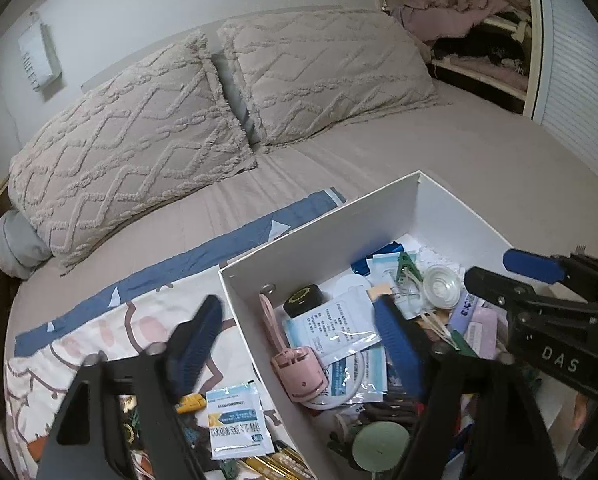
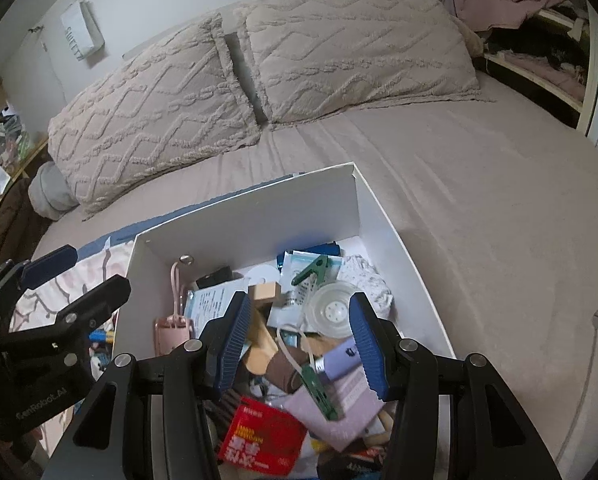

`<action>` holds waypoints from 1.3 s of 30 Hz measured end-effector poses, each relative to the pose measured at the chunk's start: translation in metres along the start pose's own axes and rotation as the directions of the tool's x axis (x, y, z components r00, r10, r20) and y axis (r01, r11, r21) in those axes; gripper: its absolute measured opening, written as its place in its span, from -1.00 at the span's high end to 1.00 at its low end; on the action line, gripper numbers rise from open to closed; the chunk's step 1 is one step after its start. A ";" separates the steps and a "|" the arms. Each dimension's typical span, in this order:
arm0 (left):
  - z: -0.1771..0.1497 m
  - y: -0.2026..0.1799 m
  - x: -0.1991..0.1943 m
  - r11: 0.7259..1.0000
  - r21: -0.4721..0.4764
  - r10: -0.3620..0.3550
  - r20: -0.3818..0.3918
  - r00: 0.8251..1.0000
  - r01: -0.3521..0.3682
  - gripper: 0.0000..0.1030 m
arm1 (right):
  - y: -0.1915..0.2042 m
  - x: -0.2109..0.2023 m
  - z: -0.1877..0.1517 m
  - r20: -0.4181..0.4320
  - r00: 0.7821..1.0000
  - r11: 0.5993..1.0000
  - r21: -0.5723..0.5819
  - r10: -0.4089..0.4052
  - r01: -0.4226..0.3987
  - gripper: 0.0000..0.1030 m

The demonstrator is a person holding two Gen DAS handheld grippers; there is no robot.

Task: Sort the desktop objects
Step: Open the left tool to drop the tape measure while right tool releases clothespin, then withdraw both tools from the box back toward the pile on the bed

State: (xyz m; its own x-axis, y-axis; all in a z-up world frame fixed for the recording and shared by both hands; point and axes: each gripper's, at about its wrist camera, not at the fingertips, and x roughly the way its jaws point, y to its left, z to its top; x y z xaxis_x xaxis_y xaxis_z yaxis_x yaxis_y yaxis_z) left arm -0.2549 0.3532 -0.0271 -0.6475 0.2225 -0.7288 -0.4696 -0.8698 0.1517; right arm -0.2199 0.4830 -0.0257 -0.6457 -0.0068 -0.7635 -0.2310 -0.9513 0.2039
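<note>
Currently white box (image 2: 383, 216) sits on bed (image 2: 479, 200), crammed with clutter for sorting. Right hand-held gripper (image 2: 299, 344) hangs spread wide, empty, over box, likely choosing item. Left hand-held gripper (image 1: 299, 336) straddles box wall, released, empty.

Box (image 2: 259, 208) on bed (image 2: 479, 200), two pillows (image 2: 359, 48) side by side behind it at head end. Blanket (image 1: 99, 336) left of box, touching its wall; sachet (image 1: 237, 420) on blanket near that wall. In box: eyelash curler (image 2: 173, 320) against left wall, tape roll (image 2: 333, 310) toward right, clip (image 2: 313, 269) behind roll, red carton (image 2: 263, 436) at near end. Cable (image 2: 591, 360) on bed, right of box, apart. Shelf (image 2: 539, 40) right of pillows.
</note>
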 end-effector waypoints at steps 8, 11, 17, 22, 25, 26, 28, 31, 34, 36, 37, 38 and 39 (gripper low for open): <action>-0.007 0.022 -0.018 0.993 -0.113 0.021 -0.001 1.000 -0.021 -1.00 | -0.008 -0.023 -0.010 0.015 1.000 0.999 0.026 -0.024 0.024 -0.96; -0.013 0.026 -0.025 0.992 -0.124 0.016 -0.001 1.000 -0.016 -1.00 | -0.007 -0.033 -0.013 0.022 0.999 0.999 0.008 -0.043 0.043 -0.96; -0.022 0.035 -0.039 0.990 -0.138 0.006 -0.006 1.000 -0.006 -1.00 | -0.002 -0.049 -0.022 0.030 0.998 0.998 -0.010 -0.054 0.054 -1.00; -0.027 0.045 -0.053 0.988 -0.157 0.011 0.010 1.000 -0.009 -1.00 | 0.001 -0.061 -0.026 0.046 0.997 0.998 -0.012 -0.061 0.061 -1.00; -0.032 0.054 -0.062 0.987 -0.161 0.014 0.016 1.000 -0.011 -1.00 | 0.004 -0.066 -0.029 0.046 0.996 0.997 -0.014 -0.070 0.071 -1.00; -0.034 0.057 -0.064 0.987 -0.161 0.012 0.016 1.000 -0.009 -1.00 | 0.005 -0.068 -0.029 0.045 0.997 0.997 -0.016 -0.070 0.071 -1.00; -0.038 0.064 -0.070 0.987 -0.160 0.015 0.015 1.000 -0.013 -1.00 | 0.007 -0.071 -0.031 0.046 0.996 0.997 -0.017 -0.075 0.075 -1.00; -0.044 0.075 -0.078 0.986 -0.168 0.028 0.022 0.999 -0.024 -1.00 | 0.012 -0.076 -0.033 0.050 0.996 0.997 -0.018 -0.076 0.077 -1.00; -0.052 0.089 -0.084 0.980 -0.194 0.040 0.027 0.999 -0.034 -1.00 | 0.020 -0.081 -0.036 0.065 0.995 0.997 -0.025 -0.072 0.073 -1.00; -0.058 0.099 -0.086 0.977 -0.209 0.042 0.020 0.999 -0.037 -1.00 | 0.027 -0.083 -0.037 0.070 0.995 0.997 -0.031 -0.069 0.071 -1.00; -0.061 0.105 -0.087 0.975 -0.216 0.049 0.017 0.999 -0.044 -1.00 | 0.032 -0.084 -0.038 0.068 0.996 0.997 -0.037 -0.064 0.066 -1.00; -0.064 0.109 -0.089 0.974 -0.220 0.053 0.016 0.998 -0.049 -1.00 | 0.035 -0.083 -0.039 0.066 0.996 0.997 -0.042 -0.062 0.065 -1.00; -0.067 0.114 -0.091 0.973 -0.226 0.056 0.018 0.998 -0.051 -1.00 | 0.040 -0.084 -0.039 0.065 0.996 0.997 -0.050 -0.062 0.066 -1.00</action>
State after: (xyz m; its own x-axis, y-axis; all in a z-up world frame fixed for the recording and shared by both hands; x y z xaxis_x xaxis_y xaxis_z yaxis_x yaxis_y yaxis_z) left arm -0.2096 0.2041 0.0117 -0.6836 0.1811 -0.7070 -0.2886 -0.9569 0.0340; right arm -0.1465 0.4334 0.0221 -0.6759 0.0723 -0.7334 -0.2361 -0.9640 0.1225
